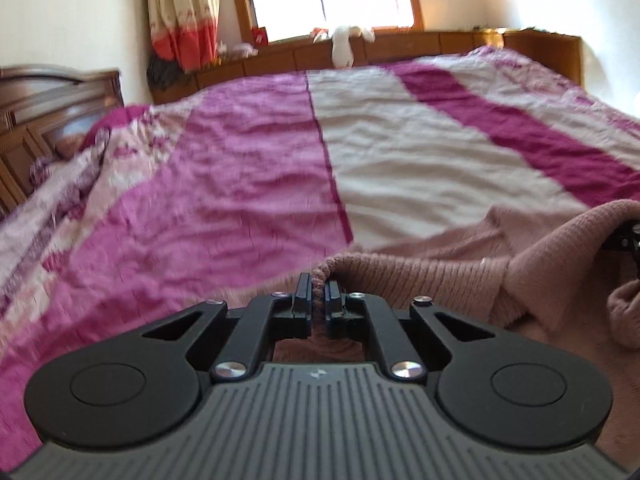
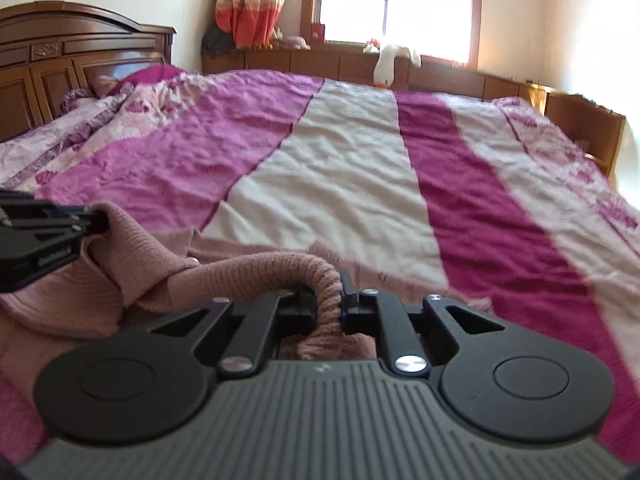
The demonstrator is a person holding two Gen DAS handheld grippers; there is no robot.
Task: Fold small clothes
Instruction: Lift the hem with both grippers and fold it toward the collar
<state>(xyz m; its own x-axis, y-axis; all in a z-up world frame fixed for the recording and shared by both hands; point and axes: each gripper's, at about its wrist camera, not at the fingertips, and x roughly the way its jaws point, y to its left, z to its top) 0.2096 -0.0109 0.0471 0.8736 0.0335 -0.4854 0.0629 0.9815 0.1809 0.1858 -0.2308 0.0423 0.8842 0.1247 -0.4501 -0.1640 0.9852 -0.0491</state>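
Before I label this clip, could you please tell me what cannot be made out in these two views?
- Pink sweater: its lower part is hidden behind the left tool in the left wrist view and behind the right tool in the right one.
- Right tool in the left wrist view: cut off by the right edge.
- Windowsill items: too small and backlit.

Pink sweater [image 2: 132,276]: ribbed knit cloth, soft and matt, with a thick rolled edge. Bedspread [image 1: 248,168]: thin woven cloth in magenta and cream stripes, finely crinkled, faintly sheeny on the pink bands; headboard [image 2: 60,60] of dark wood, polished and glossy, with carved panels. Left gripper [image 1: 318,300] and right gripper [image 2: 340,300]: matt black plastic arms, shiny metal rivets, ridged grey casing, smooth black fingers [image 2: 352,304].
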